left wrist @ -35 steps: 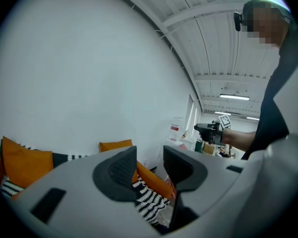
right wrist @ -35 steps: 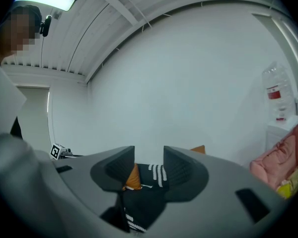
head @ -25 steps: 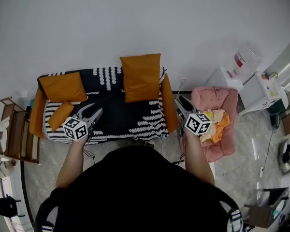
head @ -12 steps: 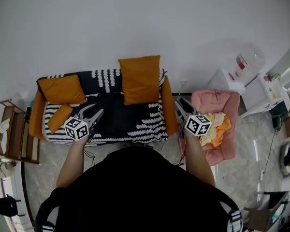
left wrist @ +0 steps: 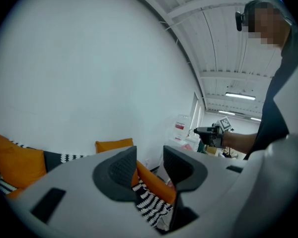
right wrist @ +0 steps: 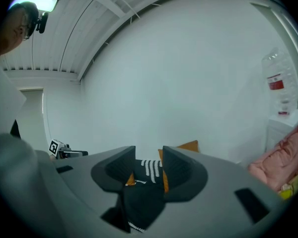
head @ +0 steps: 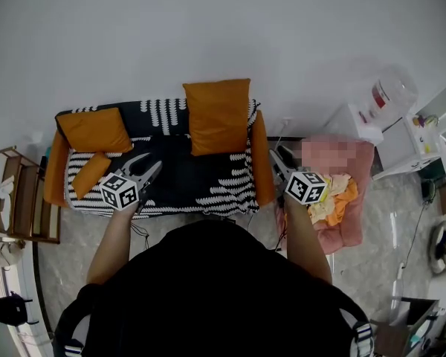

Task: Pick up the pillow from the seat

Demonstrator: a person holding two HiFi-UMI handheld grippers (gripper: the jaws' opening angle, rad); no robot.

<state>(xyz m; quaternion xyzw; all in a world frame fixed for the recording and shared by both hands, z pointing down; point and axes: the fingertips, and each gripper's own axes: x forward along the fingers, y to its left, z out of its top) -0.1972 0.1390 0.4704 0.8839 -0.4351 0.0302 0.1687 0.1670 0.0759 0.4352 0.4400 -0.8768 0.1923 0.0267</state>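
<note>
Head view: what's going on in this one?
A person stands facing a black-and-white patterned sofa, holding the left gripper and the right gripper out towards it. Neither holds anything: the left's jaws are slightly apart, the right's are drawn in. A large pillow leans on the backrest, and a second pillow and a small cushion lie at the sofa's left end. Nothing has been picked up yet.
</note>
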